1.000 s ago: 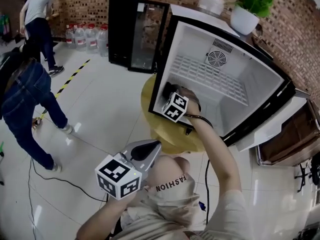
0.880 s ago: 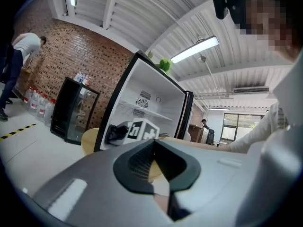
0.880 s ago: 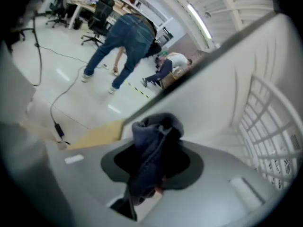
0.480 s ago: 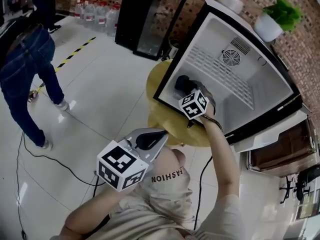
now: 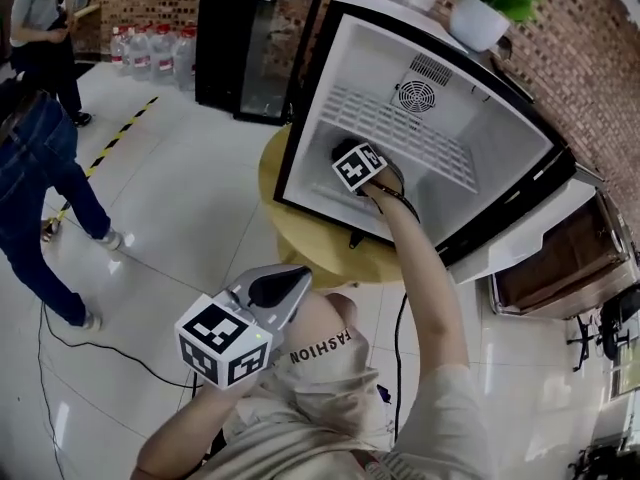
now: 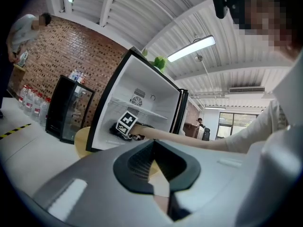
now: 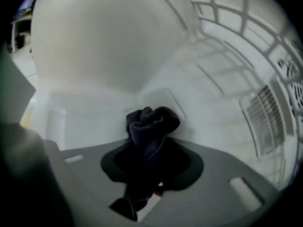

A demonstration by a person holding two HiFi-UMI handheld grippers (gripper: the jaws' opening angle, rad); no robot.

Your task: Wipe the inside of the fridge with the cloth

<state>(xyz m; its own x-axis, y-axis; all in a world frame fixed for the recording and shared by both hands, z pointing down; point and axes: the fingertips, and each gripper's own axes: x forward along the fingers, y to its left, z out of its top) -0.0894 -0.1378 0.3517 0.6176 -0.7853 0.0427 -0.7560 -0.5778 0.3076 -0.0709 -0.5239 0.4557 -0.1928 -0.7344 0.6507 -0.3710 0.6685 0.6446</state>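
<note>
The small fridge (image 5: 500, 168) stands open with a white interior, a wire shelf (image 5: 410, 138) and a round fan vent (image 5: 417, 96) at the back. My right gripper (image 5: 347, 158) reaches into its lower left part, and its marker cube (image 5: 358, 166) faces up. It is shut on a dark blue cloth (image 7: 152, 124), bunched between the jaws and close to the white inner wall (image 7: 104, 51). My left gripper (image 5: 283, 284) hangs shut and empty well outside the fridge, over my lap. In the left gripper view the fridge (image 6: 142, 96) is ahead, with the right arm reaching in.
The fridge sits on a round yellow table (image 5: 310, 253). A black glass-door cooler (image 5: 255, 48) and water bottles (image 5: 150, 53) stand behind it. A person in jeans (image 5: 35, 168) stands at the left. A potted plant (image 5: 495, 3) is on top of the fridge, and a cable (image 5: 100, 353) runs over the floor.
My right gripper has gone from the fridge's front left edge deeper inside with the cloth, and has rolled. The left gripper has stayed put.
</note>
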